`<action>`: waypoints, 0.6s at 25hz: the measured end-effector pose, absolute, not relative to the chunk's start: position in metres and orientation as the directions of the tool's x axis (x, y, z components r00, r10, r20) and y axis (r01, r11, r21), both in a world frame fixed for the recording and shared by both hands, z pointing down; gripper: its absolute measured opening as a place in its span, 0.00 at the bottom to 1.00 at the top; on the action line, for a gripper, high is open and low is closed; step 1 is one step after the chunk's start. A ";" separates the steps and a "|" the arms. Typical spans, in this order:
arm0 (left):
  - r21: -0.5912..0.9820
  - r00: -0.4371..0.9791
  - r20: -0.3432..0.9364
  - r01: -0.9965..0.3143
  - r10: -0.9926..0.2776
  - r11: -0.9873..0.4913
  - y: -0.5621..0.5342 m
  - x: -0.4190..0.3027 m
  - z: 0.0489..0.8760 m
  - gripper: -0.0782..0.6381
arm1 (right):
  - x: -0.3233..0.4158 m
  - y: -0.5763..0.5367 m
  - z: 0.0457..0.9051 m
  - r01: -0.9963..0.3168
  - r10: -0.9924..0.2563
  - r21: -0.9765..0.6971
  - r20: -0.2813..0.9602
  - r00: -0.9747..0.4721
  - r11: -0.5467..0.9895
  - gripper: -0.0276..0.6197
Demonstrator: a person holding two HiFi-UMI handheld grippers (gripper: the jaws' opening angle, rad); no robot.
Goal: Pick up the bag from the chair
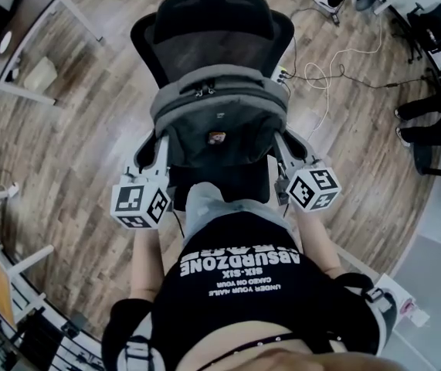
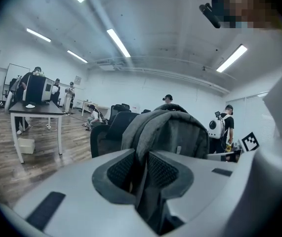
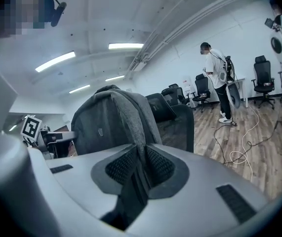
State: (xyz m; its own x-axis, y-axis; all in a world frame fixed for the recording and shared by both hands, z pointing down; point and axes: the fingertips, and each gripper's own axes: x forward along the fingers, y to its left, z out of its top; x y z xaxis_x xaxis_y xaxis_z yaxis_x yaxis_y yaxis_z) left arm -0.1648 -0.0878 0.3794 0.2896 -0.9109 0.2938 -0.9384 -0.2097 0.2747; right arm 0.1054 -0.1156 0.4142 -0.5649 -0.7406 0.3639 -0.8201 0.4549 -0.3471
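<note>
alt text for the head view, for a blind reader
A grey backpack, seen from above, is gripped at each side by the left claw and right claw, over a black mesh office chair on a wood floor.

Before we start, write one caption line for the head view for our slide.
From above: left gripper and right gripper each clamp a strap of the grey bag at the black mesh chair.

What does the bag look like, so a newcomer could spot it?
Find the black mesh office chair at centre. Before its backrest is a grey backpack, pinched at its sides by the left gripper and right gripper. It is the only bag there, grey with a top zip.
</note>
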 end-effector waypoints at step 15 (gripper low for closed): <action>0.403 0.374 0.100 -0.862 -0.922 -0.307 -0.077 -0.169 0.333 0.23 | 0.102 -0.109 0.369 -0.781 -0.742 -0.374 0.280 -0.610 0.501 0.14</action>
State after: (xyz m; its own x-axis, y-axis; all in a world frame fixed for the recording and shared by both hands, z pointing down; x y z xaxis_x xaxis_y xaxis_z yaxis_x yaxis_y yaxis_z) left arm -0.1691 -0.0769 0.3326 0.3743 -0.9219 0.0999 -0.8625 -0.3065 0.4027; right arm 0.1016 -0.1092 0.3686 -0.6095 -0.7418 0.2796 -0.7808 0.5006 -0.3738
